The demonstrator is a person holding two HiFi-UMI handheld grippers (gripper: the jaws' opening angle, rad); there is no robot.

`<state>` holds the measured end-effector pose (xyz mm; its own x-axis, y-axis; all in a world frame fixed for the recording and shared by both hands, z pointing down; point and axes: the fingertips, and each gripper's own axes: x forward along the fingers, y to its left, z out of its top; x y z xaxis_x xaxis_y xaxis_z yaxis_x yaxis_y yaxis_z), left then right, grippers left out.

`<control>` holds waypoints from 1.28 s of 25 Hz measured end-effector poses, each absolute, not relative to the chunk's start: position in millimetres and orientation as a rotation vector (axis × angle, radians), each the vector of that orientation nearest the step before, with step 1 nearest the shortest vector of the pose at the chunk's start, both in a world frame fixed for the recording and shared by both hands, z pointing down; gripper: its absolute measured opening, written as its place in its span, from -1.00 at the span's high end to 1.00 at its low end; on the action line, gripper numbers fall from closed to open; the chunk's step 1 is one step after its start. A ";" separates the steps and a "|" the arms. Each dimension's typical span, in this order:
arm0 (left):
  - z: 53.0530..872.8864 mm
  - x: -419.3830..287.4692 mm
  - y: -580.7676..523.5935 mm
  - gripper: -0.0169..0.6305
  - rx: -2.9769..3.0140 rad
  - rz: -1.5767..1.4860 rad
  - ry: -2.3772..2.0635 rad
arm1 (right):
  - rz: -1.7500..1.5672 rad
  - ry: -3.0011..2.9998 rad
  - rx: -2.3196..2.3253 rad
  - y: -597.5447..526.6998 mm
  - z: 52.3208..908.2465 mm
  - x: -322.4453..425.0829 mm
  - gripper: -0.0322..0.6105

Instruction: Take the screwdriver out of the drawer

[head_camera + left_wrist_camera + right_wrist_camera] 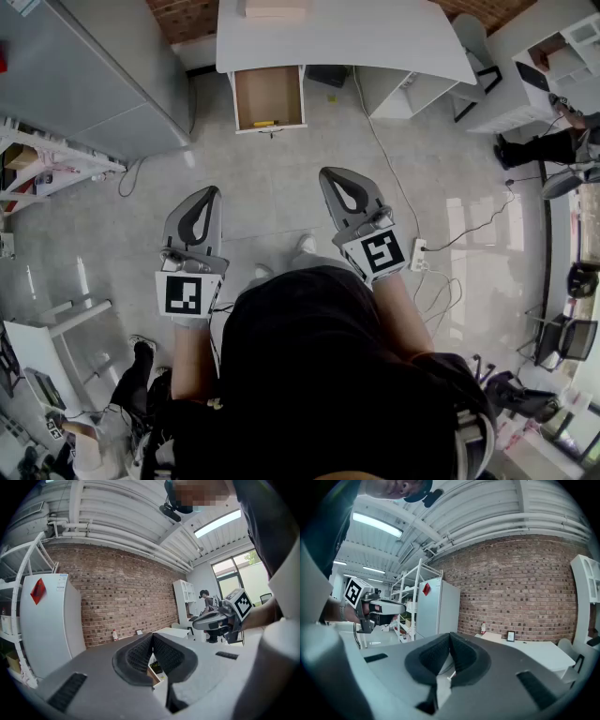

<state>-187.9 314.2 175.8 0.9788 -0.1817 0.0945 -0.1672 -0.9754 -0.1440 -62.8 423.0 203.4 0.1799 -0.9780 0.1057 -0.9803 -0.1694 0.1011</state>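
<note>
Screwdriver [264,123], yellow, lies along the near lip of the open drawer [268,94], at 12 o'clock from me and well apart from both tools. Risk: if I reach in with pads pressed together, I'd likely just nudge it deeper. Left gripper [208,194] and right gripper [333,176]: tips meeting, nothing between, touching nothing.

right hand-held gripper [450,636] jaws together, nothing between, brick wall [520,588] ahead, white table [534,651] below it
</note>
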 end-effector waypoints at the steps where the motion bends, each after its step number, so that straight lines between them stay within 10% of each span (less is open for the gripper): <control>1: 175.9 -183.5 317.6 0.94 -2.990 -0.158 0.262 | 0.039 -1.924 2.296 427.4 205.6 -58.6 0.87; 32: 219.7 -66.9 228.0 0.93 -2.993 -0.277 0.359 | 0.165 -2.032 2.206 343.7 239.9 58.9 0.87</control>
